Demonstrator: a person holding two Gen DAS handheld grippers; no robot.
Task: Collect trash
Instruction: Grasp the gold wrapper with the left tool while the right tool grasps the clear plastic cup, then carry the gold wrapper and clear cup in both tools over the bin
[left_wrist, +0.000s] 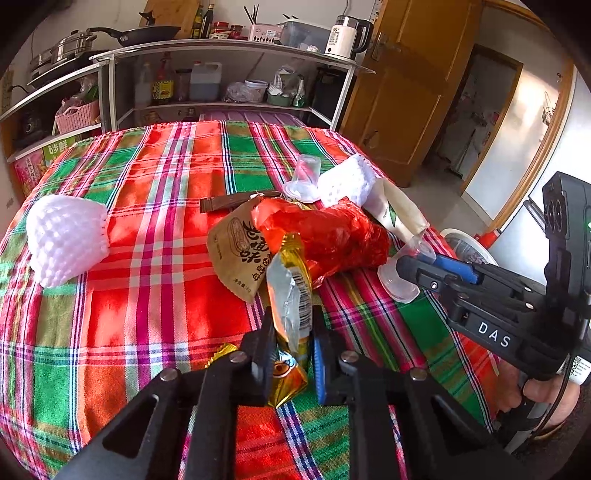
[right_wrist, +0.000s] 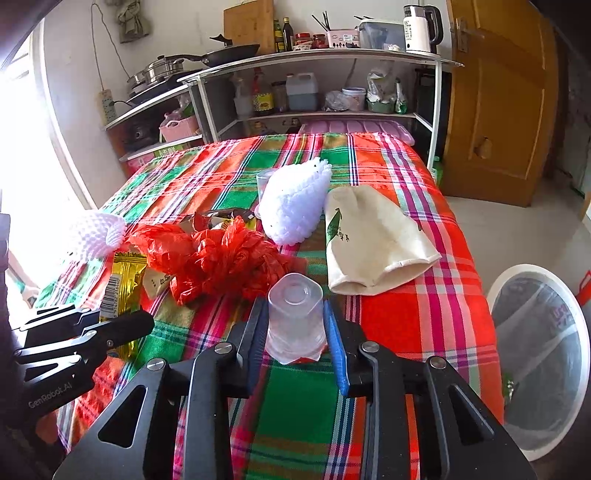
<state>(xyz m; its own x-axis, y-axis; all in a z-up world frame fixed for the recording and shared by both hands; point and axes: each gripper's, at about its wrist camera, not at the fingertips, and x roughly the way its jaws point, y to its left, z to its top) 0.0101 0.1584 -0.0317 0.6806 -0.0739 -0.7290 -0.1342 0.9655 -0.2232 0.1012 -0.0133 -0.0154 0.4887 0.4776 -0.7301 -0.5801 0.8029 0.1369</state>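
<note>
Left claw (left_wrist: 291, 345) grips gold wrapper (left_wrist: 290, 314); right claw (right_wrist: 295, 332) clamps clear cup (right_wrist: 295, 317) (upside down).

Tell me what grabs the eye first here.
The loud plaid cloth fills both views, with a crumpled red bag in the middle of the litter. The left gripper pinches a gold wrapper; the right gripper clamps a clear cup. A lined bin waits off the right edge.

black frames, blue-padded fingers (right_wrist: 334, 343), silver screws
</note>
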